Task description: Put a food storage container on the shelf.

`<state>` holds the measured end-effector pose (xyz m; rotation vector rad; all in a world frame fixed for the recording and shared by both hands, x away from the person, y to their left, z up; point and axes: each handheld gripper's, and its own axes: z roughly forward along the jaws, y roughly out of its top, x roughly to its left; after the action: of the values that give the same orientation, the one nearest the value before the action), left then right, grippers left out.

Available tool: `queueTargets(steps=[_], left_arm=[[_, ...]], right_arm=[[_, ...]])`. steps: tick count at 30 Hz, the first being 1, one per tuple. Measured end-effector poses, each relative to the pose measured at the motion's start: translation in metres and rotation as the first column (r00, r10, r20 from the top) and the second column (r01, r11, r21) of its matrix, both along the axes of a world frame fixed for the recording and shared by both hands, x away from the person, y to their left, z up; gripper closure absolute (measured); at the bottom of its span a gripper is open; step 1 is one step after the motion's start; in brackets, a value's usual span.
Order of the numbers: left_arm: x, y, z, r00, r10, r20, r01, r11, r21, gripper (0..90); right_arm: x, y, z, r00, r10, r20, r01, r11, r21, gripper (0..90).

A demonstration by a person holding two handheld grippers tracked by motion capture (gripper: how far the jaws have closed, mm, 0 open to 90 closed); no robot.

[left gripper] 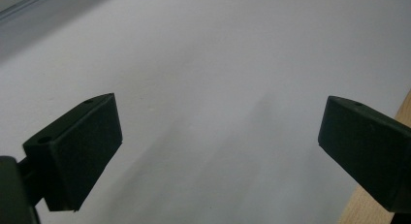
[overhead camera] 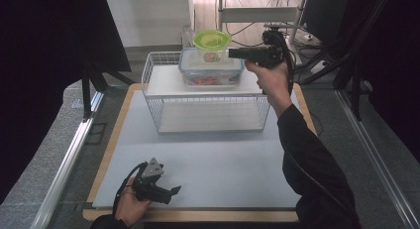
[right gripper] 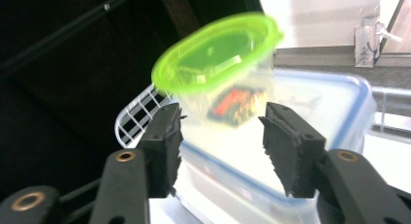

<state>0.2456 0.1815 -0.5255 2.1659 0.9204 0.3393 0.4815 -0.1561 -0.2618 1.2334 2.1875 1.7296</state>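
My left gripper (overhead camera: 174, 190) rests on the smooth grey mat (overhead camera: 208, 159), jaws wide apart. Green-lidded clear cup (overhead camera: 212, 45) stands on the blue-rimmed plastic box (overhead camera: 210, 70) atop the wire rack (overhead camera: 208, 97). My right gripper (right gripper: 220, 136) is parted just short of the cup.

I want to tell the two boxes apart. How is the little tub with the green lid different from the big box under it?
The small clear tub with the round green lid sits on top; the flat clear box with the blue-rimmed lid lies beneath, wider and lower. Both are see-through plastic.
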Motion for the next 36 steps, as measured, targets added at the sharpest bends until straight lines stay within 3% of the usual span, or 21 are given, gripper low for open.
queueTargets(steps=[6, 16, 26, 32, 36], left_arm=[[0.000, 0.000, 0.000, 1.0000, 0.001, -0.001, -0.001, 1.0000, 0.002, 1.8], [0.001, -0.001, -0.001, 1.0000, 0.002, -0.001, -0.002, 1.0000, 0.002, 1.8], [0.001, -0.001, -0.001, 1.0000, 0.003, -0.001, -0.003, 1.0000, 0.007, 1.8], [0.001, -0.001, -0.001, 1.0000, 0.003, -0.001, -0.003, 1.0000, 0.009, 1.7], [0.001, -0.001, -0.001, 1.0000, 0.001, -0.002, -0.001, 0.9999, 0.011, 1.8]], right_arm=[[-0.022, -0.009, -0.025, 0.9981, 0.030, 0.053, -0.027, 0.9979, -0.060, 40.0], [-0.062, -0.019, -0.065, 0.9911, 0.085, 0.103, -0.073, 0.9908, -0.114, 25.0], [-0.101, -0.024, -0.104, 0.9825, 0.127, 0.137, -0.093, 0.9686, -0.231, 13.2], [-0.117, -0.031, -0.130, 0.9797, 0.136, 0.148, -0.084, 0.9461, -0.313, 6.7], [-0.127, -0.037, -0.144, 0.9803, 0.139, 0.141, -0.085, 0.9390, -0.333, 4.7]])
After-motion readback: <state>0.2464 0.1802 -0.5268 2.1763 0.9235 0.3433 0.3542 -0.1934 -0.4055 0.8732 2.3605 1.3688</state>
